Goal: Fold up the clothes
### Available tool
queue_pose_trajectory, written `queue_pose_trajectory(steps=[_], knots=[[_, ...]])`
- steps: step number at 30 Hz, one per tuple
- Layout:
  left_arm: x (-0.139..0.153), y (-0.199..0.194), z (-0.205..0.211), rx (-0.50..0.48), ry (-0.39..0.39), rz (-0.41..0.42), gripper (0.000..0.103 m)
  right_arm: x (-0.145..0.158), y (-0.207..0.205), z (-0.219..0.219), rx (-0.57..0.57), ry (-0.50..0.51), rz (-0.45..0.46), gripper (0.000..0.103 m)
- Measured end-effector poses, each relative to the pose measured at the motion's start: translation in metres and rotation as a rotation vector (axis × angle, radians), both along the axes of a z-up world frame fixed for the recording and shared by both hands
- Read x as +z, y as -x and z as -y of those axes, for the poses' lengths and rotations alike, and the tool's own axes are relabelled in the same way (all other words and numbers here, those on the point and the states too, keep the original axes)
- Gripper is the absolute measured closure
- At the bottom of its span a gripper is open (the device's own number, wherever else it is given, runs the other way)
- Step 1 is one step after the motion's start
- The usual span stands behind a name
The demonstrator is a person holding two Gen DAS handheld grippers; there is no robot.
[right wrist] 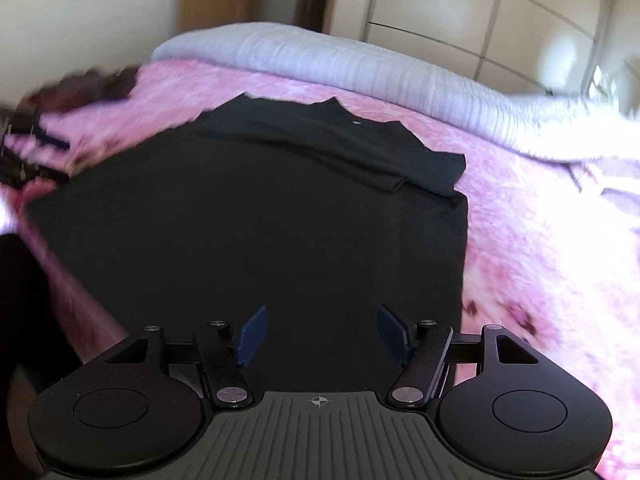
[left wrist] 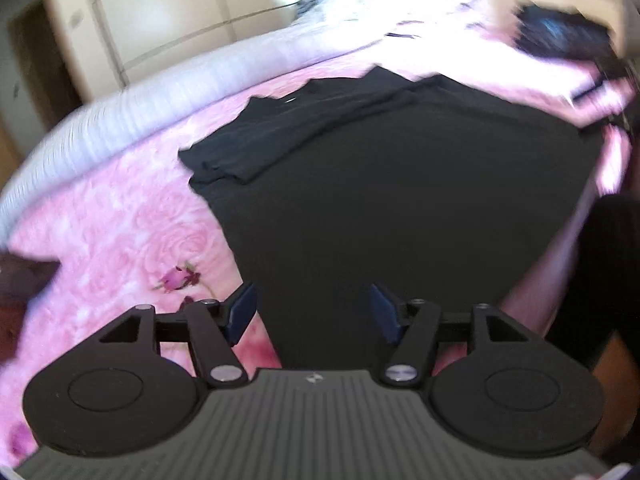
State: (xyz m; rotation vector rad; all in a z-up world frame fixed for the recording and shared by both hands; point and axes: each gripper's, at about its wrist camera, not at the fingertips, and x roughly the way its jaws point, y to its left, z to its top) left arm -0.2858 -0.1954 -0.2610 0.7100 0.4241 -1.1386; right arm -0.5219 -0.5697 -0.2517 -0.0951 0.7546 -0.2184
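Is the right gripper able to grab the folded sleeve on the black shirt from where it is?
Probably yes. The right gripper is open over the black shirt, and nothing lies between it and the folded sleeve, which sits farther ahead on the pink blanket.

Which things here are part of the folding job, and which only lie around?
Part of the job:
- black T-shirt, spread flat, its sleeve folded in
- left gripper, open above it
- right gripper, open above it

Only lying around:
- pink floral bedspread under the shirt
- white quilt along the far edge
- dark clothing, blurred
- wardrobe
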Motion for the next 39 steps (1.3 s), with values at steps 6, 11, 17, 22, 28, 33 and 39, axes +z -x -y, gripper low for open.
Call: queue_pose_trajectory(steps=[6, 11, 17, 22, 28, 33, 39], knots=[[-0.019, 0.047, -0.039, -0.195, -0.109, 0.167, 0.043, -0.023, 0.036, -0.037, 0.098, 0.103, -0.05, 0.038], [-0.041, 0.051, -0.03, -0.214, -0.2, 0.291, 0.043, -0.041, 0.035, -0.042, 0.124, 0.112, -0.078, 0.038], [-0.042, 0.043, -0.008, -0.211, -0.205, 0.256, 0.04, -0.049, 0.029, -0.046, 0.157, 0.143, -0.092, 0.038], [-0.04, 0.05, -0.002, -0.252, -0.202, 0.313, 0.043, -0.052, 0.026, -0.046, 0.176, 0.18, -0.09, 0.038], [-0.036, 0.049, -0.002, -0.226, -0.179, 0.338, 0.045, -0.054, 0.028, -0.046, 0.183, 0.208, -0.077, 0.038], [-0.05, 0.064, 0.003, -0.277, -0.213, 0.47, 0.048, -0.055, 0.026, -0.05, 0.184, 0.217, -0.04, 0.038], [-0.063, 0.073, 0.012, -0.283, -0.238, 0.513, 0.097, -0.058, 0.02, -0.072, 0.253, 0.265, 0.036, 0.038]])
